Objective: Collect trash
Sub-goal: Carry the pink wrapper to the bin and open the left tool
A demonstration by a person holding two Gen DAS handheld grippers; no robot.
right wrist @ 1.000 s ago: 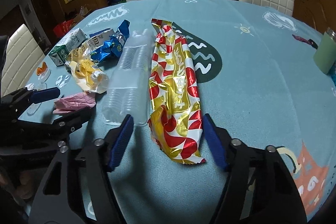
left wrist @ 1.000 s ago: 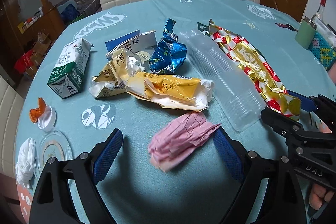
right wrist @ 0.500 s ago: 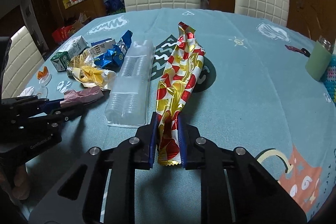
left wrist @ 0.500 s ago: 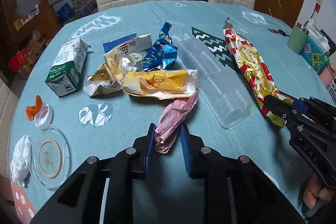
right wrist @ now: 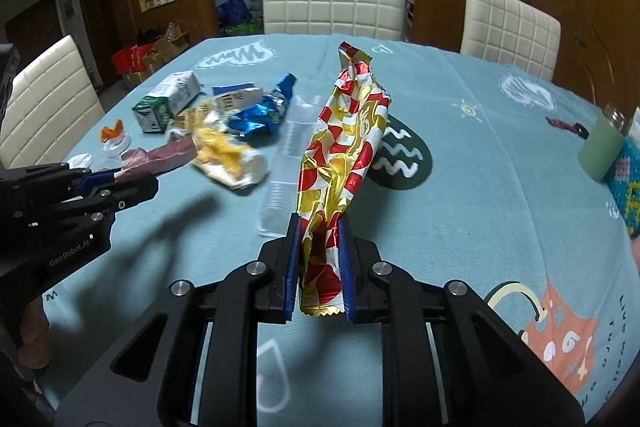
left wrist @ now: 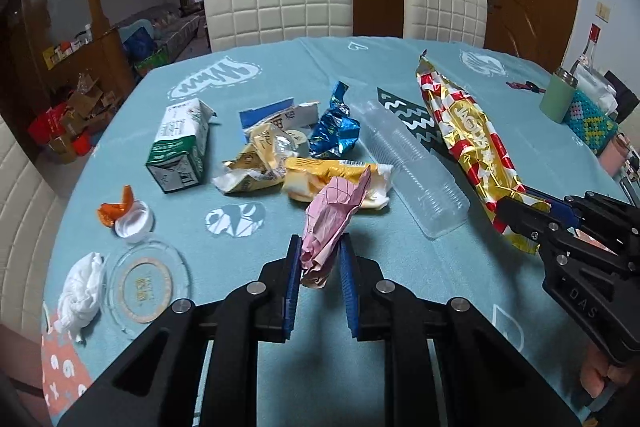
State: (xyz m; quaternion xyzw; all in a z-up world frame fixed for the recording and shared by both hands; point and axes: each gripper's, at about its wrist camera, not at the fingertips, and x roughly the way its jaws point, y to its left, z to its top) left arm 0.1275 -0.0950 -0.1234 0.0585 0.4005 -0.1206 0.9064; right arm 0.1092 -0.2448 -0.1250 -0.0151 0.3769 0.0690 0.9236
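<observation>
Both wrappers lifted | left claw [left wrist: 320, 267] pinching pink wrapper [left wrist: 334, 211] | right claw [right wrist: 319, 255] pinching foil wrapper [right wrist: 344, 155]

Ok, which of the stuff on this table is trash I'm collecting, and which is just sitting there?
Trash:
- pink wrapper, in the left gripper
- red-and-gold wrapper, in the right gripper
- clear plastic tray
- yellow wrapper
- blue foil wrapper
- milk carton

Probably just lying about:
- green cup
- glass ashtray
- crocheted piece
</observation>
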